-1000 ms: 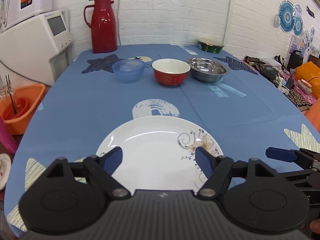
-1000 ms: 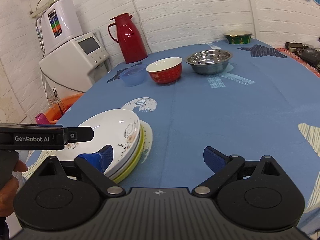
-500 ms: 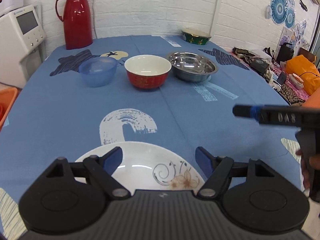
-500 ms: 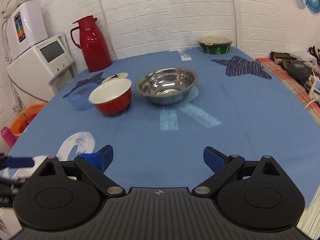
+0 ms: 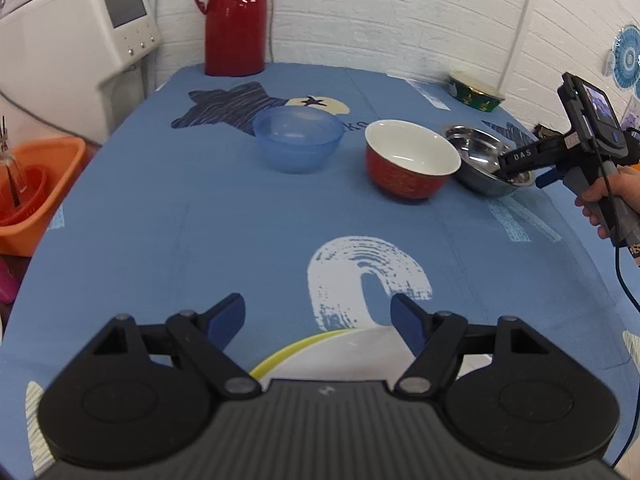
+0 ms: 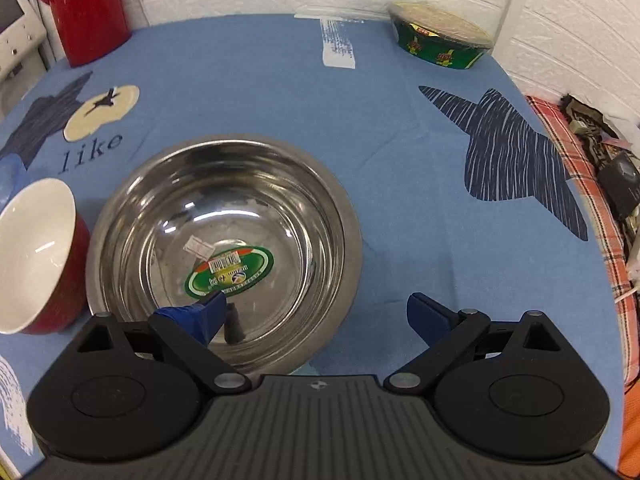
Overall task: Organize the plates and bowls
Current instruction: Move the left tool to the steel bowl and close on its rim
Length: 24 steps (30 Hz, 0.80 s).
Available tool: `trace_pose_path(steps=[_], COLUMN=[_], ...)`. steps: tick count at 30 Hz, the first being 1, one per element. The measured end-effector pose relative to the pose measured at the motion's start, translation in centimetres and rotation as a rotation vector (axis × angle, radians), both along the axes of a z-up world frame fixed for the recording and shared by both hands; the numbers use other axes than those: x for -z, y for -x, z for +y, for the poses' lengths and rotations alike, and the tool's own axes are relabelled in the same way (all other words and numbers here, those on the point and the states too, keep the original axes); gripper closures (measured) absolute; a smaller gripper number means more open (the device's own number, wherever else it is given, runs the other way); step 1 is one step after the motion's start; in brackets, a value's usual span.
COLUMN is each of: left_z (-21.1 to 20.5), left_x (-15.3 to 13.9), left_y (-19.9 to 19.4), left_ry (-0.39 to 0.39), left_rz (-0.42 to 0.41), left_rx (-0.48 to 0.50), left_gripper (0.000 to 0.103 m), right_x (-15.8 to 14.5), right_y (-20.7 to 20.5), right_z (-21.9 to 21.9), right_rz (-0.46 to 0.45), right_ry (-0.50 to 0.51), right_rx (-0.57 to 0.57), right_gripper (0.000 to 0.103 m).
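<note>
A white plate lies on a yellow-rimmed plate, stacked at the table's near edge, mostly hidden under my left gripper, which hangs open and empty above them. Further back stand a blue plastic bowl, a red bowl with a white inside, and a steel bowl in a row. My right gripper is open and straddles the steel bowl's near right rim, one finger inside and one outside. In the left wrist view that right gripper, held by a hand, reaches over the steel bowl.
A red thermos and a green foil-topped bowl stand at the table's back edge. The red bowl sits tight against the steel bowl's left. A white appliance and an orange basin are off the left side.
My left gripper has drawn back from over the white plate and turned left. My right gripper has travelled from beside the plate stack forward to the steel bowl and now straddles its rim.
</note>
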<state>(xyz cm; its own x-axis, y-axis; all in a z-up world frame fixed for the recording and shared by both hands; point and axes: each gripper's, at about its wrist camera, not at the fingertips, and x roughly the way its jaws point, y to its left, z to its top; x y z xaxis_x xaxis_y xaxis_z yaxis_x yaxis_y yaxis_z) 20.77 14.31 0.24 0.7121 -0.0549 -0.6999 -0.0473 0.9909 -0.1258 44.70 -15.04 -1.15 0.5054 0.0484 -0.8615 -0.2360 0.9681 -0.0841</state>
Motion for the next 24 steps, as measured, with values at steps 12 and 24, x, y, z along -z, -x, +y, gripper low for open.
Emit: trace_pose_path(steps=[12, 24], left_z=[-4.7, -12.1], left_x=[-1.3, -0.9], left_y=[-1.1, -12.9], left_ry=[-0.004, 0.21], left_rz=[-0.015, 0.162], left_rx=[0.151, 0.161], left_gripper=[0.029, 0.029], right_x=[-0.8, -0.2], right_y=[8.6, 10.5], right_z=[-1.3, -3.0], right_rz=[0.133, -0.103], right_ry=[-0.015, -0.162], right_rx=[-0.191, -0.054], right_gripper=[0.018, 0.018])
